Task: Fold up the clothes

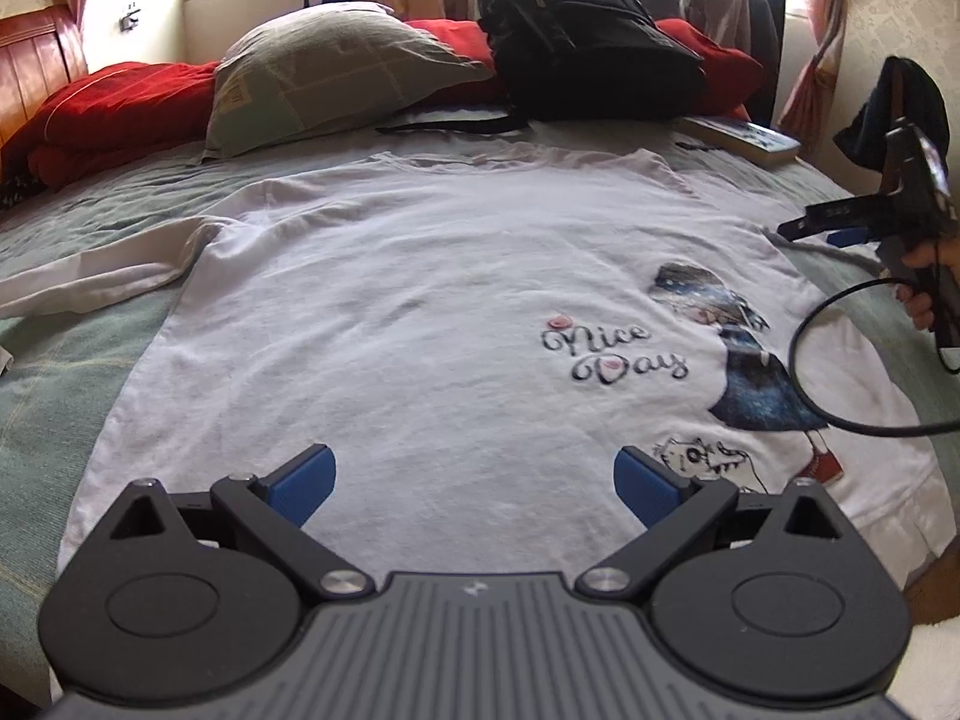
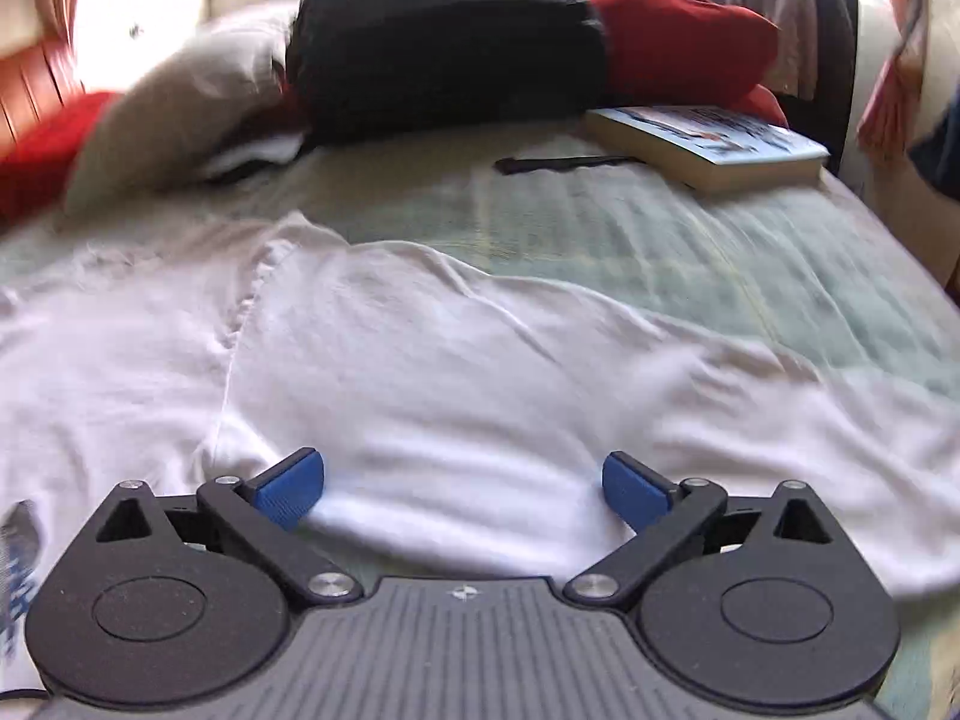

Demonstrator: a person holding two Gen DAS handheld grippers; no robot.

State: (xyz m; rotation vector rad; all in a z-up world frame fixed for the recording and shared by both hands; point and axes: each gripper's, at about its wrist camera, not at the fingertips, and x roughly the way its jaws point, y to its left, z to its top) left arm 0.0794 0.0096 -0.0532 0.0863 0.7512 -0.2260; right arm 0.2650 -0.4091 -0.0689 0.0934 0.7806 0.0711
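Observation:
A white T-shirt [image 1: 390,312] with a "Nice Day" print lies spread flat on the bed, collar toward the far pillows. My left gripper [image 1: 474,483] hovers open over the shirt's lower hem area, blue pads wide apart with nothing between them. In the left wrist view the right gripper [image 1: 822,228] is held by a hand at the shirt's right edge, near the sleeve. My right gripper [image 2: 463,489] is open above the shirt's right sleeve [image 2: 480,372], which lies wrinkled on the green sheet. The left sleeve [image 1: 102,276] stretches out to the left.
A black backpack [image 1: 588,36], a beige pillow [image 1: 324,72] and red bedding [image 1: 114,108] crowd the far end of the bed. A book [image 2: 714,144] lies at the far right corner. A black cable [image 1: 840,384] loops over the shirt's right side. Green sheet [image 2: 690,240] shows beyond the sleeve.

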